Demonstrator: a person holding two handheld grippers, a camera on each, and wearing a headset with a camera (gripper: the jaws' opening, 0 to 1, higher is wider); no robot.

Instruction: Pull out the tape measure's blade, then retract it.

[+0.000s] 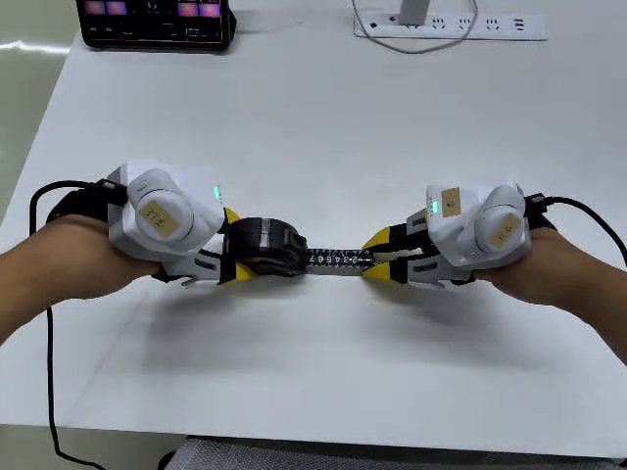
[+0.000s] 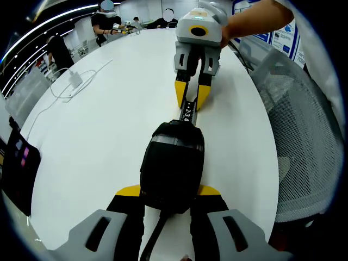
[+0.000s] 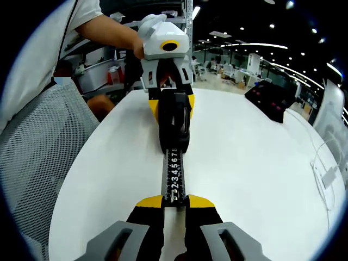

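My left tongs point(image 1: 235, 247) and right tongs point(image 1: 377, 256) are a matched pair: each has a rounded white shell point(image 1: 162, 211), black linkage and yellow-tipped fingers point(image 1: 231, 221). Seen from their own cameras, the finger bases point(image 2: 95, 234) are grey with slotted cut-outs. A tan sticker point(image 1: 157, 217) with handwritten digits sits on the left shell, and two more point(image 1: 450, 202) on the right; I can't read them. A small green light point(image 1: 217, 193) glows near the front of each. A black cable point(image 1: 44, 196) runs from the back of the left one and another point(image 1: 578, 206) from the right. I'm wearing a white short-sleeved top point(image 3: 49, 49)
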